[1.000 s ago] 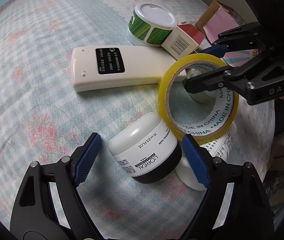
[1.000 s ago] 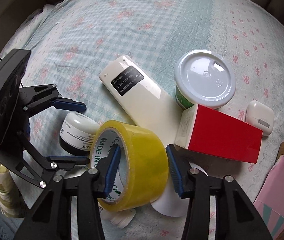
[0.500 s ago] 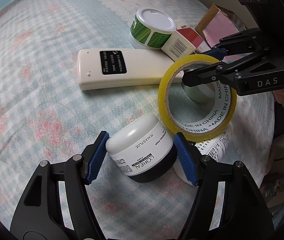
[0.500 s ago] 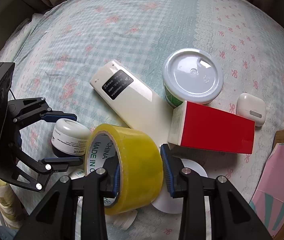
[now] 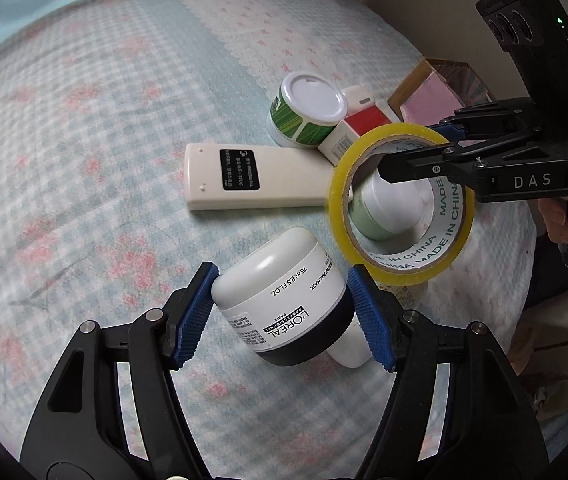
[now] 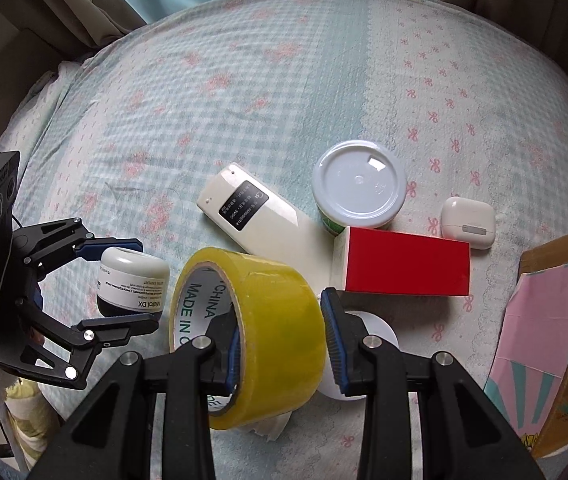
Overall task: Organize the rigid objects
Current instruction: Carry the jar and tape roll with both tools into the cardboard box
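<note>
My left gripper (image 5: 284,312) is shut on a white L'Oreal jar with a black base (image 5: 284,296), held clear of the checked bedspread (image 5: 84,160). The right wrist view shows that same jar (image 6: 132,276) between the left gripper's (image 6: 124,280) fingers. My right gripper (image 6: 284,336) is shut on the wall of a yellow tape roll (image 6: 280,312), one finger inside the ring and one outside. In the left wrist view the tape roll (image 5: 444,216) hangs upright from the right gripper (image 5: 418,148), just right of the jar.
On the bedspread lie a cream remote (image 6: 252,216), a green tub with a white lid (image 6: 358,184), a red box (image 6: 404,268) and a white earbud case (image 6: 468,222). A cardboard box with pink lining (image 6: 544,320) stands at right. A pale green jar (image 5: 388,208) shows through the tape.
The left jaws closed on the jar and lifted it off the bedspread. The right jaws tightened on the tape roll and raised it too. The other objects look smaller and farther away.
</note>
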